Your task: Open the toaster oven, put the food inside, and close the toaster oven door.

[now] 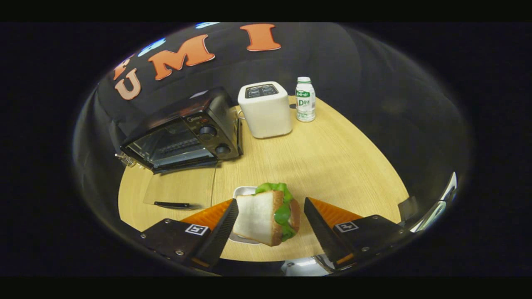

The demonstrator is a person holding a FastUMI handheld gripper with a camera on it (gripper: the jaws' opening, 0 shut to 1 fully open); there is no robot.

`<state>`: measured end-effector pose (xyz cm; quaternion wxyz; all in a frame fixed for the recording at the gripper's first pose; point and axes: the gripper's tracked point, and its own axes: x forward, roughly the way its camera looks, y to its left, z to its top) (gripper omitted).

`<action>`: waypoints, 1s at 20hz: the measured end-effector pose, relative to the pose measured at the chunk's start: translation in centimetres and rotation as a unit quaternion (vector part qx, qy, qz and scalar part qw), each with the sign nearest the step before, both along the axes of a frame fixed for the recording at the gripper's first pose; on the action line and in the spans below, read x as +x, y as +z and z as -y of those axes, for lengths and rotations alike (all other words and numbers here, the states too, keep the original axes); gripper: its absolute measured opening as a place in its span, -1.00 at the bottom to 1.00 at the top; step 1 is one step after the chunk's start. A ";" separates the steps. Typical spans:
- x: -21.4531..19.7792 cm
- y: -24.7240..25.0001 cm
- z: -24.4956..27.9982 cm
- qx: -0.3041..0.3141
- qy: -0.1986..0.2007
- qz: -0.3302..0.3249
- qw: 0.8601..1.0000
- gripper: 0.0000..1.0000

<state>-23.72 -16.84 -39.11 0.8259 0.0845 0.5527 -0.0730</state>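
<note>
The black toaster oven (183, 133) stands at the table's far left with its glass door (183, 187) folded down flat onto the table, handle (172, 204) nearest me. A sandwich (266, 218) of white bread and green lettuce stands on edge on a small white plate (243, 192), between my fingers. My gripper (271, 201) is open around it. The left finger (222, 226) lies against the bread face, and a narrow gap separates the right finger (318, 224) from the sandwich.
A white slot toaster (266, 110) stands right of the oven, with a small white bottle (305, 99) with a green label beside it. The round wooden table (332, 166) has bare room to the right. The booth's black cloth hangs behind.
</note>
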 end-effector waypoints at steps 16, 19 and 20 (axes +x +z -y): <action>-0.2 -2.5 -0.1 0.173 -0.037 -0.036 0.984 -0.33; -0.5 -2.7 -0.6 0.197 -0.063 -0.026 0.978 -0.44; -0.3 -2.7 -0.9 0.206 -0.079 -0.020 0.975 -0.44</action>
